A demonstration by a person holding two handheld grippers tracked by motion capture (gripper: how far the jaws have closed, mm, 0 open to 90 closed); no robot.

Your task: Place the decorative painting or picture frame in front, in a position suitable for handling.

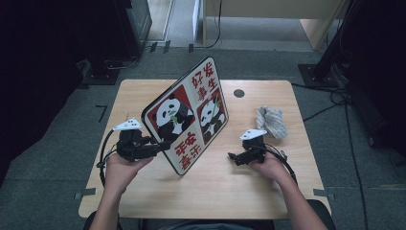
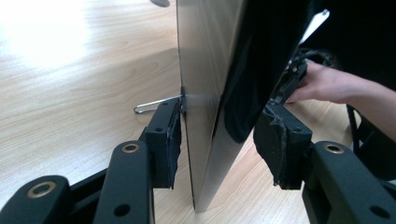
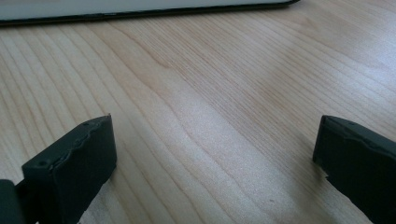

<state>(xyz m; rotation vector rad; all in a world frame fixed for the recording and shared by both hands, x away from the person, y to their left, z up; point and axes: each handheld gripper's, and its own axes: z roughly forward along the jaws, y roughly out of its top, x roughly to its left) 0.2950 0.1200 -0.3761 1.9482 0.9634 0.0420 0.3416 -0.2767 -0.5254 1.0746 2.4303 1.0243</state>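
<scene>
A square picture board (image 1: 191,110) with two pandas and red characters stands tilted, its lower corner on the wooden table (image 1: 215,191). My left gripper (image 1: 160,145) is shut on its lower left edge. In the left gripper view the board (image 2: 201,56) runs edge-on between the jaws (image 2: 219,130). One pad presses its silver back beside a wire stand (image 2: 149,106), and the other pad's tip meets the glossy dark front. My right gripper (image 1: 233,156) rests low to the board's right, open over bare wood (image 3: 215,140). The board's bottom edge (image 3: 140,9) lies just ahead of it.
A bundle of grey-white rope (image 1: 271,121) lies at the table's right, behind my right hand. A round cable hole (image 1: 239,93) sits near the far edge. Dark equipment and cables stand on the floor around the table.
</scene>
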